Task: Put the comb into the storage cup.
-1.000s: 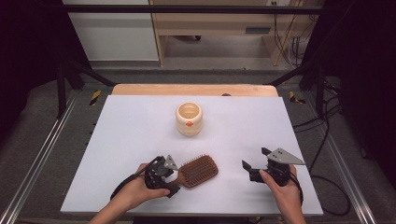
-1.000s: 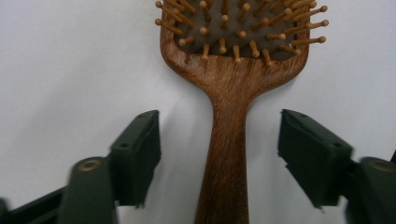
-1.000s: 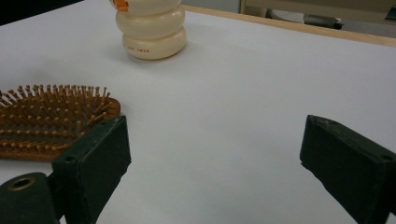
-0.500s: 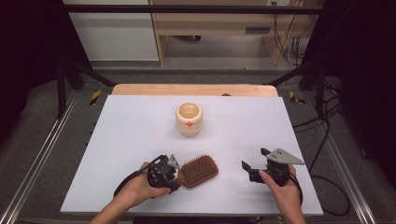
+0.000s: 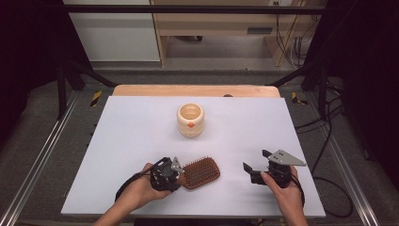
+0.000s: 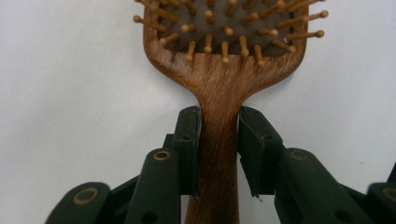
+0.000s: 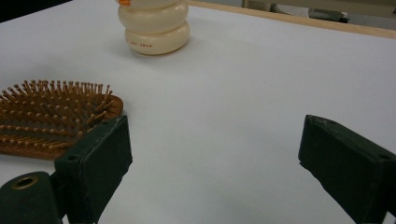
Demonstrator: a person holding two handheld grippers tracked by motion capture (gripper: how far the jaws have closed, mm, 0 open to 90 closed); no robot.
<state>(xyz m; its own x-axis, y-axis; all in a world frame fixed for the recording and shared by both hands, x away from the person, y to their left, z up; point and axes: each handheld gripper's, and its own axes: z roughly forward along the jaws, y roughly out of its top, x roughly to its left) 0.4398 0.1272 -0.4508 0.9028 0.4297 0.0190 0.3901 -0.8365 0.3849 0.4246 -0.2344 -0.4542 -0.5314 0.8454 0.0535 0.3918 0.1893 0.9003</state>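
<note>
Hairbrush (image 5: 201,172), bristles up, is seen on the white table (image 5: 291,122) near its front edge in the high view. Its wooden handle is shown clamped by the just-closed left gripper (image 6: 219,154) in that gripper's view. Right gripper (image 5: 256,170) is held wide, nothing between.

Lab: framed rig (image 5: 42,155), cables (image 5: 329,141)

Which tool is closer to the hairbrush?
Left. The left tool is shut on the hairbrush handle; the right tool sits apart from it, open, off past the bristle end.
</note>
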